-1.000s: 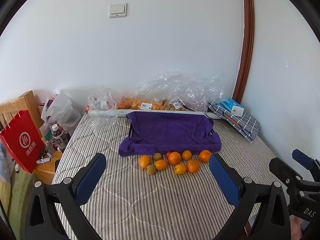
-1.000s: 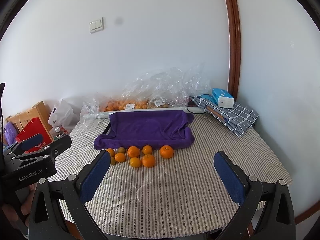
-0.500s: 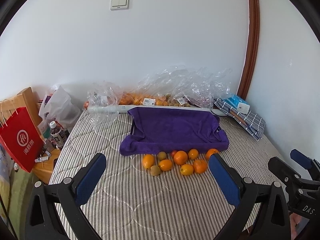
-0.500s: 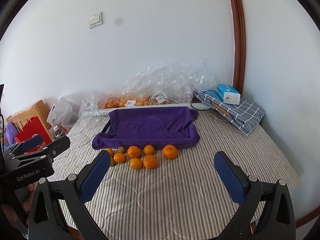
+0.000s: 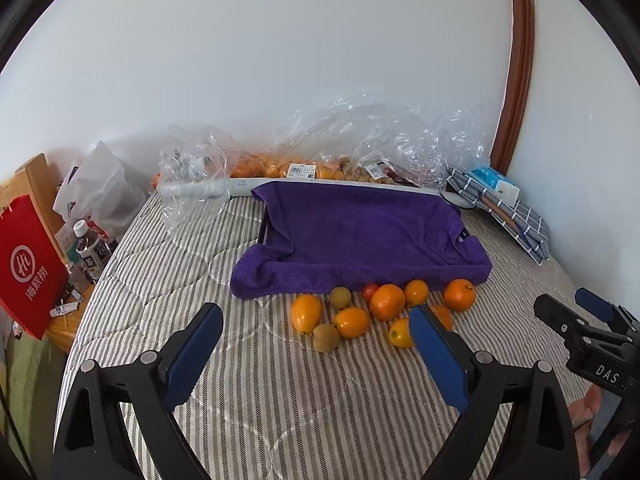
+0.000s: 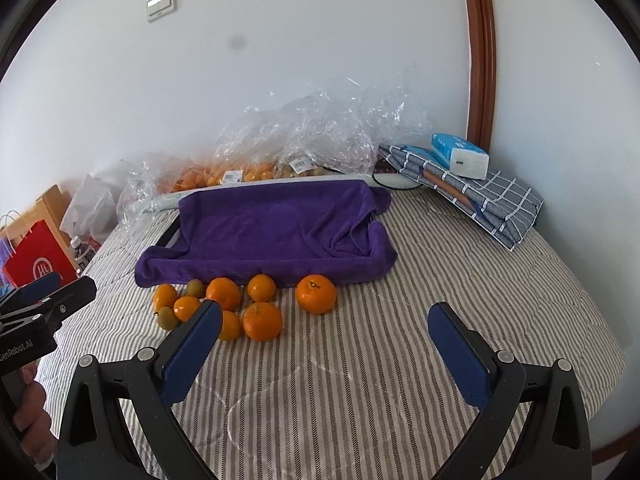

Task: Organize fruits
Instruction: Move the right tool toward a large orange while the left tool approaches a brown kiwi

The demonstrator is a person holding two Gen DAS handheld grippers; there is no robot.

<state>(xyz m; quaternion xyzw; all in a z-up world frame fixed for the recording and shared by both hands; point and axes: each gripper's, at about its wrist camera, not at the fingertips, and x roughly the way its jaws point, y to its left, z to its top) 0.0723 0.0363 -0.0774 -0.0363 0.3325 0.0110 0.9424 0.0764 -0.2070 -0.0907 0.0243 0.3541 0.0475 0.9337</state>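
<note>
Orange citrus fruits (image 5: 386,302) and brownish kiwis (image 5: 325,337) clustered on striped bedcover (image 5: 280,400), touching near edge of purple-towelled tray (image 5: 360,232), left gripper (image 5: 316,352) and right gripper (image 6: 326,344) hovering nearer, jaws wide, holding nothing.

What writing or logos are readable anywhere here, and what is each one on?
"DAS": on the right tongs, lettering cut off by the frame edge.
"GenRobot.AI": on the left tongs, first letter partly cut off.
Red paper bag: a white circular logo and three Chinese characters, too blurred to be sure of.
Price stickers on the plastic fruit bags: barcodes and print too small to read.
Bottle label: unreadable.
</note>
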